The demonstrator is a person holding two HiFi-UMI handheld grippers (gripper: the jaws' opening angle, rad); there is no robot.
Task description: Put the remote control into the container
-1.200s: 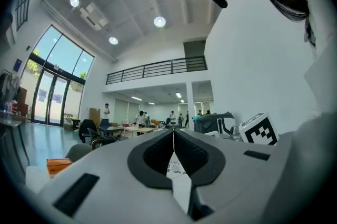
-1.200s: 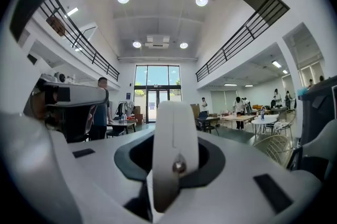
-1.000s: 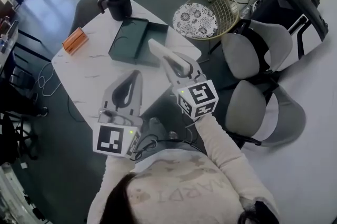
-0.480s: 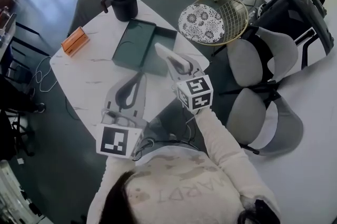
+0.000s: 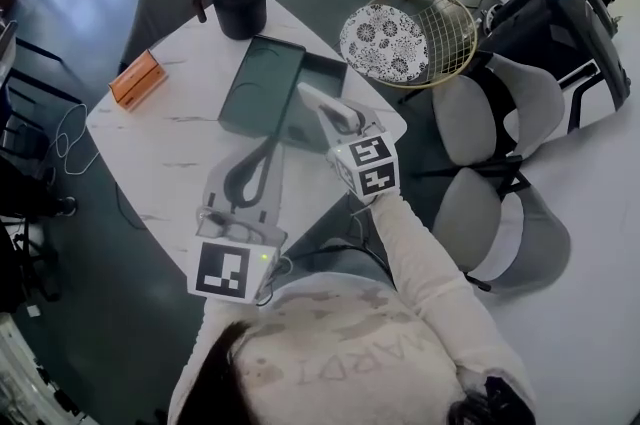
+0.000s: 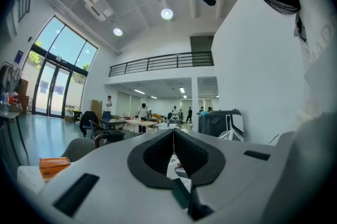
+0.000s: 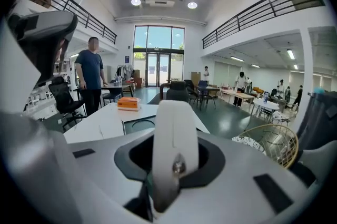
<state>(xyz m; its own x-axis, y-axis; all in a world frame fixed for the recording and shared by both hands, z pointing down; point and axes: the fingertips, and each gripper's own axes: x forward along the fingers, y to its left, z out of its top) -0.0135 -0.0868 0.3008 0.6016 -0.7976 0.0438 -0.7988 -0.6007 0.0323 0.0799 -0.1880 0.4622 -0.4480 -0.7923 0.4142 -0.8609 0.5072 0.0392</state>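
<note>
Your right gripper (image 5: 338, 121) is pinching the white remote control (image 5: 322, 105) by its near end, so the remote sticks out past the jaws and points toward the far side of the table (image 5: 165, 148). In the right gripper view the remote stands upright between the two dark pads, gripped on both sides, with a small metal screw showing low on its face. In the head view its far tip lies over the near right part of the dark green container (image 5: 258, 93), a shallow rectangular tray on the white marble tabletop; the remote is in the gripper, not in the tray. Your left gripper (image 5: 266, 147) is over the table just to the left of the right one, pointing the same way, short of the tray's near edge. Its jaws are pressed together with nothing between them, and the pads meet along one thin line in the left gripper view. Beyond the tray a black jug (image 5: 237, 1) stands at the far corner, and an orange box (image 5: 138, 78) sits at the left edge, well apart from the tray. A gold wire chair (image 5: 430, 33) with a patterned cushion stands off the table's right side.
</note>
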